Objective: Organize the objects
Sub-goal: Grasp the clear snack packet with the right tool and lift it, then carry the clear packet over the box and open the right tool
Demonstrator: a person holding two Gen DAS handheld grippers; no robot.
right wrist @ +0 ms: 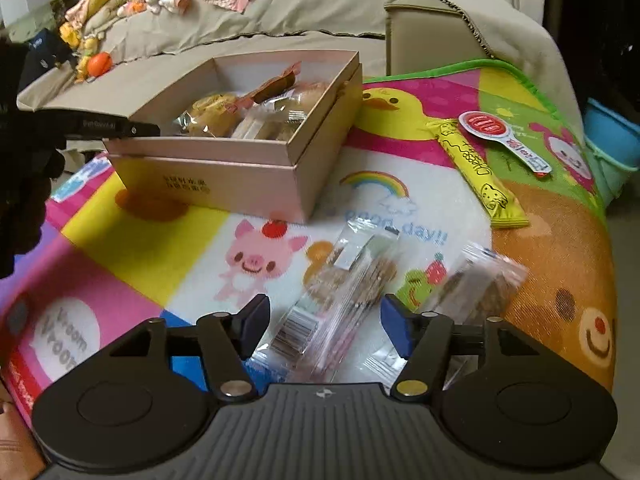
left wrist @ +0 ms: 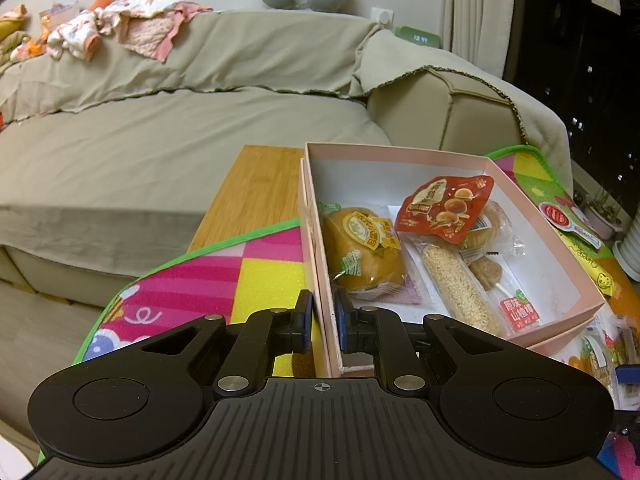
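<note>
Left gripper (left wrist: 323, 320) pinches the near wall of the pink cardboard box (left wrist: 404, 154) of wrapped snacks. Right gripper (right wrist: 322, 322) spread above clear-wrapped snack bars (right wrist: 340, 292) at the colourful play mat's (right wrist: 152, 236) near edge.

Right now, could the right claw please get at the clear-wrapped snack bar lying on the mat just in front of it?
Probably yes: the right claw is open, the clear-wrapped snack bar lies flat on the mat between its fingers, and nothing covers it.
</note>
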